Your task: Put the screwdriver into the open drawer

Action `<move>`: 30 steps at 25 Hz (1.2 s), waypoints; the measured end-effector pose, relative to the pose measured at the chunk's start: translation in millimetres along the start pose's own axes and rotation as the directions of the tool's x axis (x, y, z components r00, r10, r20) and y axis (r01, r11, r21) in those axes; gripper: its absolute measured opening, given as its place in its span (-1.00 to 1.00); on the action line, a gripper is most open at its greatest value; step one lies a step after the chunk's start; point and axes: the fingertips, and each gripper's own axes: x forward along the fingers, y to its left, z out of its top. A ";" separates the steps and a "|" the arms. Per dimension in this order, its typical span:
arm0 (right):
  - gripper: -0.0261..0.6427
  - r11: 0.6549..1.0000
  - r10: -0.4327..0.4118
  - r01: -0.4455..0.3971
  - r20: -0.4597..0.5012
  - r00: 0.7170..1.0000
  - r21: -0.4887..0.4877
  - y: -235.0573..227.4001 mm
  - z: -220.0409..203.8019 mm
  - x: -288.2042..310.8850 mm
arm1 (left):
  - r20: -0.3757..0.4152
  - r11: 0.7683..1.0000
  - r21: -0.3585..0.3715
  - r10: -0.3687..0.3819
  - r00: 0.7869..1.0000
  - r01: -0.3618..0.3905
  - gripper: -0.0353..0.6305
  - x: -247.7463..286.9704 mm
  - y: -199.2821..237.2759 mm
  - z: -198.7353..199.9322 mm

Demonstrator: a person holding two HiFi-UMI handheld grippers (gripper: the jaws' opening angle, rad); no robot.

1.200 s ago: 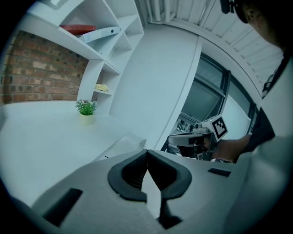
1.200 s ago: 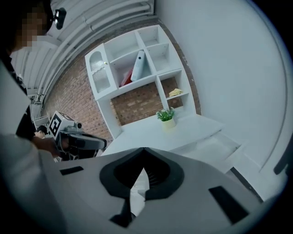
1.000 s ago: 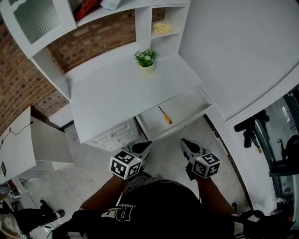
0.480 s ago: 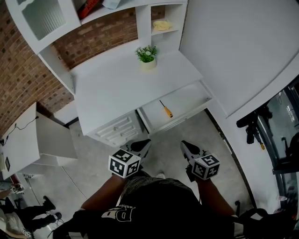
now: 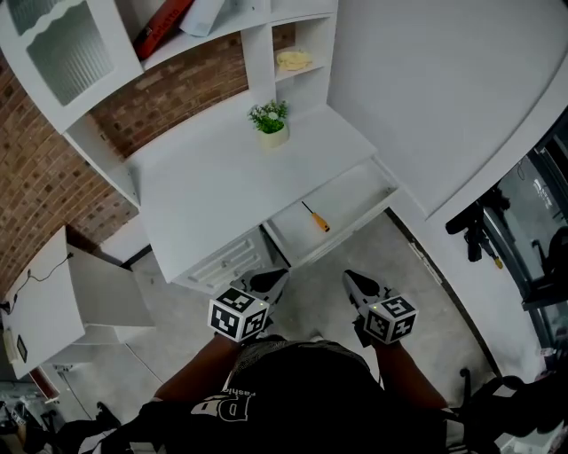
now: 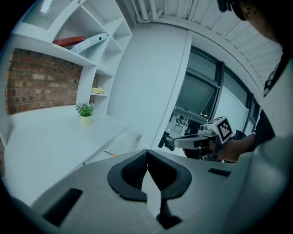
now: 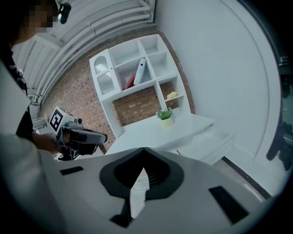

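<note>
Head view is showing the screwdriver (image 5: 315, 218) already lying in the drawer (image 5: 355, 193), so I'm guessing it's done. Left hand-held gripper (image 5: 266, 282) and right hand-held gripper (image 5: 357, 282) are hovering clenched, empty, nothing needing grabbing.

Count coming in: two grippers, left gripper (image 5: 269, 282) and right gripper (image 5: 357, 284), one marker cube on each. One screwdriver (image 5: 314, 217). One open drawer (image 5: 358, 188). One white desk (image 5: 209, 182). One potted plant (image 5: 271, 122). One red book (image 5: 160, 25) up top. One yellow object (image 5: 293, 59) in cubby.
</note>
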 end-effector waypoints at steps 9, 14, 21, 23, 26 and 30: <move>-0.90 0.999 -0.043 0.043 0.019 0.999 0.018 29.0 4.7 21.2 | -0.024 0.998 0.019 -0.051 0.998 0.052 -0.84 -20.3 30.1 -0.4; -0.91 0.998 -0.059 0.059 0.011 0.998 0.028 38.5 1.3 28.7 | -0.028 0.998 0.013 -0.067 0.997 0.068 -0.84 -26.6 39.2 -4.6; -0.90 0.996 -0.081 0.081 0.002 0.997 0.040 42.9 -6.8 29.6 | -0.037 0.997 0.015 -0.081 0.996 0.082 -0.84 -32.1 41.0 -10.6; -0.90 0.996 -0.085 0.085 0.004 0.996 0.041 43.9 -7.7 28.3 | -0.035 0.996 0.014 -0.082 0.996 0.083 -0.84 -33.5 40.9 -10.7; -0.90 0.995 -0.090 0.090 0.005 0.996 0.042 43.7 -8.6 26.9 | -0.034 0.996 0.012 -0.084 0.996 0.085 -0.84 -34.1 39.9 -11.6; -0.90 0.994 -0.096 0.095 0.004 0.995 0.044 43.4 -8.7 25.3 | -0.038 0.996 0.011 -0.088 0.995 0.088 -0.84 -34.8 38.5 -12.7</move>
